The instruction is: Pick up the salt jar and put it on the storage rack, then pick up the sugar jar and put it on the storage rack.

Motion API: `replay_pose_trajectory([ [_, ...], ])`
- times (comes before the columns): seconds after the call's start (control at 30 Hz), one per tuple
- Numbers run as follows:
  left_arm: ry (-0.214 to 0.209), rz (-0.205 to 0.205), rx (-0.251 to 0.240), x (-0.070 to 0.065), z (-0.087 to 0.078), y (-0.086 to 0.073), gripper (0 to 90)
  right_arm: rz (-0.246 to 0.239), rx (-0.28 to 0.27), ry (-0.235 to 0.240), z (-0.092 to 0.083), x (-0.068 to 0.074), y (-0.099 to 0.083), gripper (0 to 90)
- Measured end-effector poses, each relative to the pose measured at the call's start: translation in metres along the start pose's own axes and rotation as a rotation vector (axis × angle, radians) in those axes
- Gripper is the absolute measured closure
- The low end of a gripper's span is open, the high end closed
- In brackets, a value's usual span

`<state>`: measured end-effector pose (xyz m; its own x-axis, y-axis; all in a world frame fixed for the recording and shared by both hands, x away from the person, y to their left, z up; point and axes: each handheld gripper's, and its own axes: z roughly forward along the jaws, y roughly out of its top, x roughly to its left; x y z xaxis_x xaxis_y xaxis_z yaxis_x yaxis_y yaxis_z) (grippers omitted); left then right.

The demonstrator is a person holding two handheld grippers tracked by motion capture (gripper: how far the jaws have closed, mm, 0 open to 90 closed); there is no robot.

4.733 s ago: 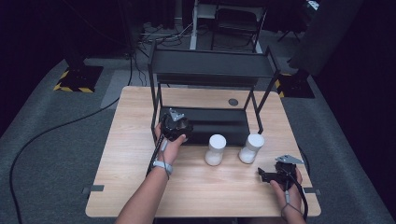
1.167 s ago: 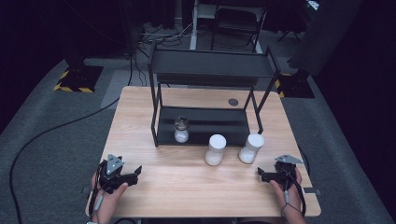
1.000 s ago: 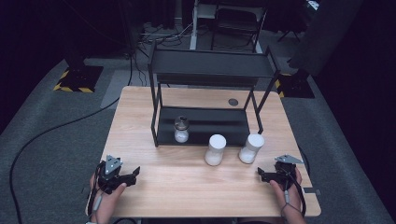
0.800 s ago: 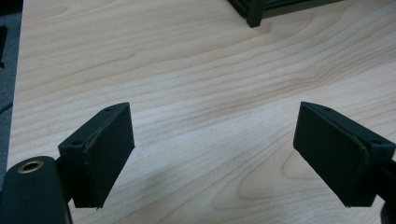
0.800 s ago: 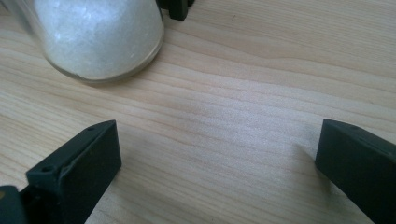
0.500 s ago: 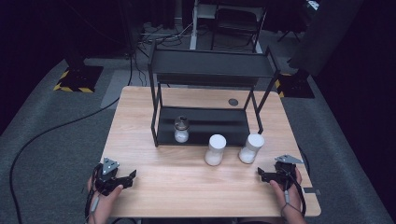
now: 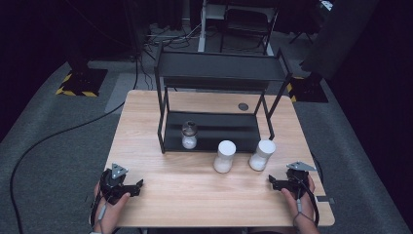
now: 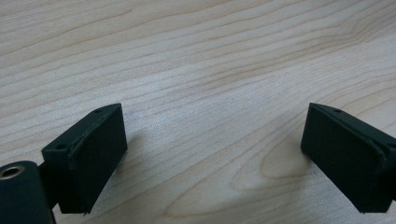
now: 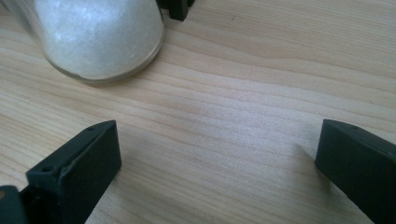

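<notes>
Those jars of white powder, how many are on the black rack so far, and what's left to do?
One small jar stands on the lower shelf of the black rack. Nothing is in hand: the left gripper, whose jaws have just been opening, and the right gripper both rest open on the wooden table. Two white-lidded jars stand on the table in front of the rack, likely next.

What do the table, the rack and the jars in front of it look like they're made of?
Table: pale wood or a wood-look laminate, matt, with grain lines plain in both gripper views. Rack: probably black painted metal, judging by its thin straight legs and flat dark shelves. Jar: likely clear glass or plastic, since white grains show through its wall. The two front jars carry white lids, probably plastic.
</notes>
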<state>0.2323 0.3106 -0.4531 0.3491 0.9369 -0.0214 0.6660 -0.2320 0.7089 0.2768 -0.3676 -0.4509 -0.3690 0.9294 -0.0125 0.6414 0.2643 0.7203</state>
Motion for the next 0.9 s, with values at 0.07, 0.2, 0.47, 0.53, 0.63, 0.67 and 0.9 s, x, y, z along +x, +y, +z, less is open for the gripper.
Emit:
replay_pose_trajectory([
  [0.07, -0.002, 0.002, 0.001, 0.0002, 0.0003, 0.0002, 5.5, 0.0, 0.0, 0.0, 0.0, 0.0, 0.0, 0.0],
  [0.2, -0.003, 0.003, 0.001, 0.0003, 0.0004, 0.0003, 5.2, 0.001, 0.0, -0.001, 0.0, 0.0001, 0.0, 0.0],
  [0.47, -0.003, 0.003, 0.001, 0.0002, 0.0004, 0.0003, 5.2, -0.001, -0.001, 0.003, 0.0, -0.0007, 0.0, 0.0],
  [0.53, -0.003, 0.003, 0.001, 0.0003, 0.0004, 0.0003, 5.2, -0.001, -0.001, 0.003, 0.0, -0.0007, 0.0, 0.0],
  [0.63, -0.003, 0.003, 0.001, 0.0002, 0.0004, 0.0003, 5.2, -0.001, 0.0, 0.003, 0.0, -0.0007, 0.0002, 0.0],
  [0.67, -0.003, 0.004, 0.001, 0.0003, 0.0004, 0.0003, 5.2, 0.0, 0.0, 0.004, 0.0001, -0.0009, 0.0003, 0.2],
  [0.9, -0.004, 0.005, 0.002, 0.0005, 0.0005, 0.0005, 4.9, 0.008, -0.002, 0.009, -0.0073, -0.002, 0.0034, 4.6],
])
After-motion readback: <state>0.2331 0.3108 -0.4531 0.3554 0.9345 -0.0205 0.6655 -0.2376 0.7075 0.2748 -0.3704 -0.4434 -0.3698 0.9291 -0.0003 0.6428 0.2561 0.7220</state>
